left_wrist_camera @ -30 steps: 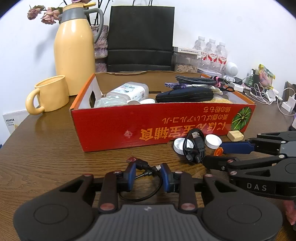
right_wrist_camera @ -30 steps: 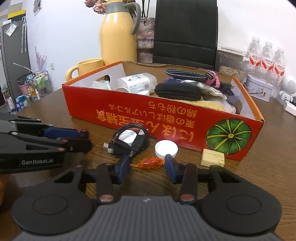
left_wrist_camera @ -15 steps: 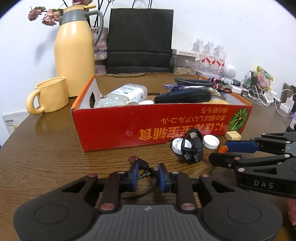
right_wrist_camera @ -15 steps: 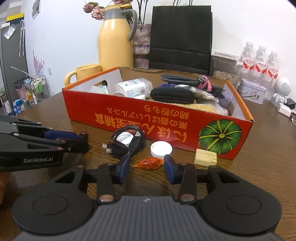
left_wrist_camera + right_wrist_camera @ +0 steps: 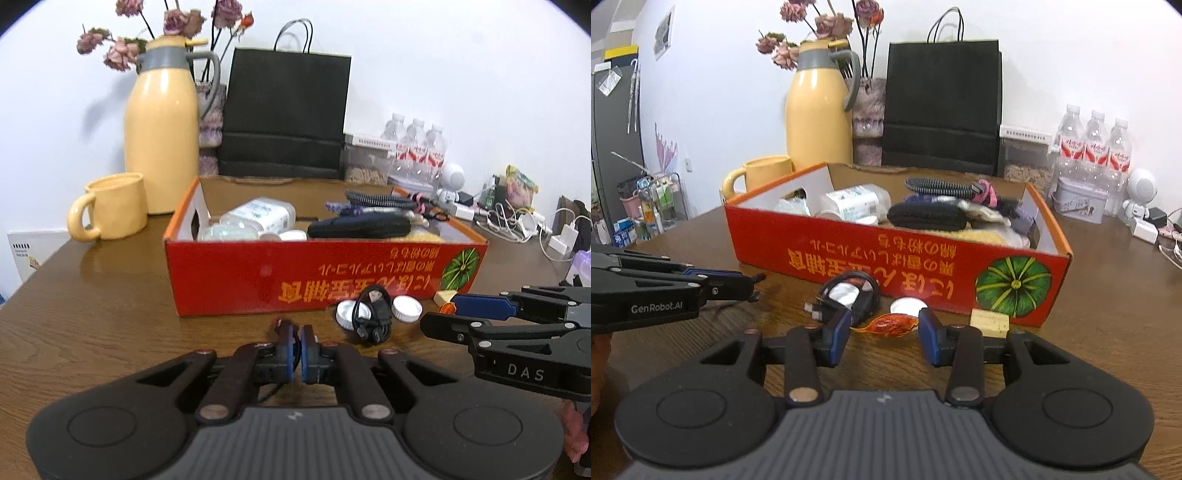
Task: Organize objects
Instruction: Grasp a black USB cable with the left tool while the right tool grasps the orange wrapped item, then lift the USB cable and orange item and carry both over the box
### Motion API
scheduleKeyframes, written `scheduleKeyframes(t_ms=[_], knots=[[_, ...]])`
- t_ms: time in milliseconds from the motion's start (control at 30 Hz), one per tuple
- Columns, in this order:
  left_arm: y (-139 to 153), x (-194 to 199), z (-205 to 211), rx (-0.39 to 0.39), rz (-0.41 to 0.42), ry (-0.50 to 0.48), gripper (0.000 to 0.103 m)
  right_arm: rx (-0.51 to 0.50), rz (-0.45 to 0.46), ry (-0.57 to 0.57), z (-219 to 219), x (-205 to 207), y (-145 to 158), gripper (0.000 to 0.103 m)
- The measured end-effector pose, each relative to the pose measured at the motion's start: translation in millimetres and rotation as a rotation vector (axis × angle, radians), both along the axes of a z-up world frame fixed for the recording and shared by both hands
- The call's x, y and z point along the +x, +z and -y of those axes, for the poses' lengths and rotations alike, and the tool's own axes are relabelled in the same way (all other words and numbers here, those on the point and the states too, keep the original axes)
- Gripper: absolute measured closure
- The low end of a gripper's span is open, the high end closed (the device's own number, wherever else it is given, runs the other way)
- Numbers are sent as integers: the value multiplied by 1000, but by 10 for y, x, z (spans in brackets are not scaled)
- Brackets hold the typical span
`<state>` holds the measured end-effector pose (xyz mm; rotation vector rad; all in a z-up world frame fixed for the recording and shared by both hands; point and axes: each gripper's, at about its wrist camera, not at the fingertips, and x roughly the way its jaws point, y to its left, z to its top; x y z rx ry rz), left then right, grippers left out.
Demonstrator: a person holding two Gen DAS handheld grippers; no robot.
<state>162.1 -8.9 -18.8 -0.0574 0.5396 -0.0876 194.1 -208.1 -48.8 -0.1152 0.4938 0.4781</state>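
Box: one red cardboard box (image 5: pixel 894 258) sits ahead of both your grippers, full of stuff.
Caps: two round white caps (image 5: pixel 406 308) lie by the box, ahead of your right gripper (image 5: pixel 882 334).
Cables: one coiled black cable (image 5: pixel 371 317) on one cap; one thin cable (image 5: pixel 282 328) pinched in your left gripper (image 5: pixel 297 349), mostly hidden.
Wrapper: one shiny orange wrapper (image 5: pixel 888 325) lies between your right gripper's wide-apart fingers.
Block: one tan block (image 5: pixel 990 321), just right.
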Motion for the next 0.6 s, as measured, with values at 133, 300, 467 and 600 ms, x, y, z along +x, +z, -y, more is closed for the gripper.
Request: scheduleKeyframes(t_ms=[133,300,467,600], knots=[[141,-40,6,-5,44,-1,101,24,29,2,14,-31,109,62],[332,-45,31,-2,100,-4,102,42,63,9,-14,7,252,62],[479,-10,20,-11,123,-14,99,52,87,15,-59,56,352,62],[364,11,-7,-15,38,-17,73,51,71,19,-51,55,298,62]])
